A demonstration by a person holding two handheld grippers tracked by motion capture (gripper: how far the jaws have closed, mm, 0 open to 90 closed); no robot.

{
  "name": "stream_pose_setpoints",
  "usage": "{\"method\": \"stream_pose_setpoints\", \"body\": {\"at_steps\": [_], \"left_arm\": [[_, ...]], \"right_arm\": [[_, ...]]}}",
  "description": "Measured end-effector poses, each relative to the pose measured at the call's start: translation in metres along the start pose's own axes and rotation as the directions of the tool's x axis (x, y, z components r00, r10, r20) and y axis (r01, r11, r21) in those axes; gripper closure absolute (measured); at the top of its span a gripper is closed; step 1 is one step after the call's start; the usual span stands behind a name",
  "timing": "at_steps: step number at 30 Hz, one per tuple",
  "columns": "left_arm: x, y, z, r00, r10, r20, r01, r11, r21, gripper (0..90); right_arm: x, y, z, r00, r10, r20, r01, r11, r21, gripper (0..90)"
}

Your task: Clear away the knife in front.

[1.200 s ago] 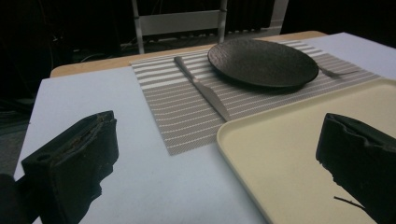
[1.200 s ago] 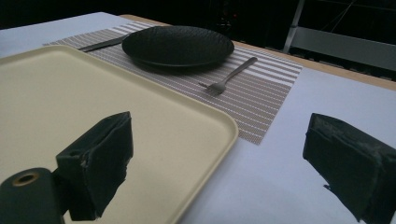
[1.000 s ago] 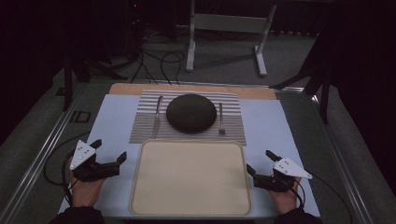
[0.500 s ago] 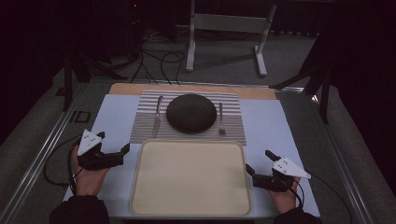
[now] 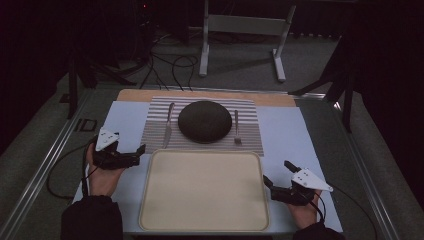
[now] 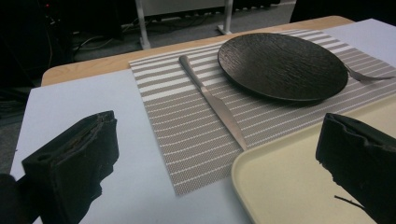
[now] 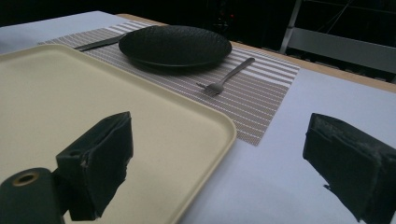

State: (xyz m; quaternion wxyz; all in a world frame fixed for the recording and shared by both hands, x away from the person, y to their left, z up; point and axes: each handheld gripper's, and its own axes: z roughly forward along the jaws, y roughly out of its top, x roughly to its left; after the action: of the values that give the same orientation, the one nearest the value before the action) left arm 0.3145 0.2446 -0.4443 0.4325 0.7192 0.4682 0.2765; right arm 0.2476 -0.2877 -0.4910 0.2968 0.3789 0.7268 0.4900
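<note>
Knife (image 6: 212, 105) lay on the striped placemat (image 5: 152, 132), just left of the black plate (image 5: 205, 121) & past the cream tray (image 5: 205, 192). Left gripper (image 5: 137, 152) had moved fwd from the near edge toward it, jaws wide apart, empty: approach likely begun. Right gripper (image 5: 275, 177) hadn't shifted, also wide open w/ nothing held

Your scene is dim overall: the room beyond the table (image 5: 125, 112) falls to near black, and only the tabletop is evenly, softly lit from above. Shadows are faint and diffuse; you get no hard glare, just a dull sheen on the knife (image 6: 212, 100) and the plate (image 6: 282, 65). The high view is grainy and soft. In both gripper views your near jaws blur out of focus.
</note>
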Motion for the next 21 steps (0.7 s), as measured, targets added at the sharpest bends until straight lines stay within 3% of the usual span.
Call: {"method": "stream_pose_setpoints", "body": {"at_steps": [21], "left_arm": [[0.004,0.009,0.034,0.9996,0.02,-0.021,-0.02,0.9992,0.034,0.0]], "right_arm": [[0.0,0.001,-0.001,1.0,0.001,0.002,-0.001,1.0,-0.016,8.5]]}}
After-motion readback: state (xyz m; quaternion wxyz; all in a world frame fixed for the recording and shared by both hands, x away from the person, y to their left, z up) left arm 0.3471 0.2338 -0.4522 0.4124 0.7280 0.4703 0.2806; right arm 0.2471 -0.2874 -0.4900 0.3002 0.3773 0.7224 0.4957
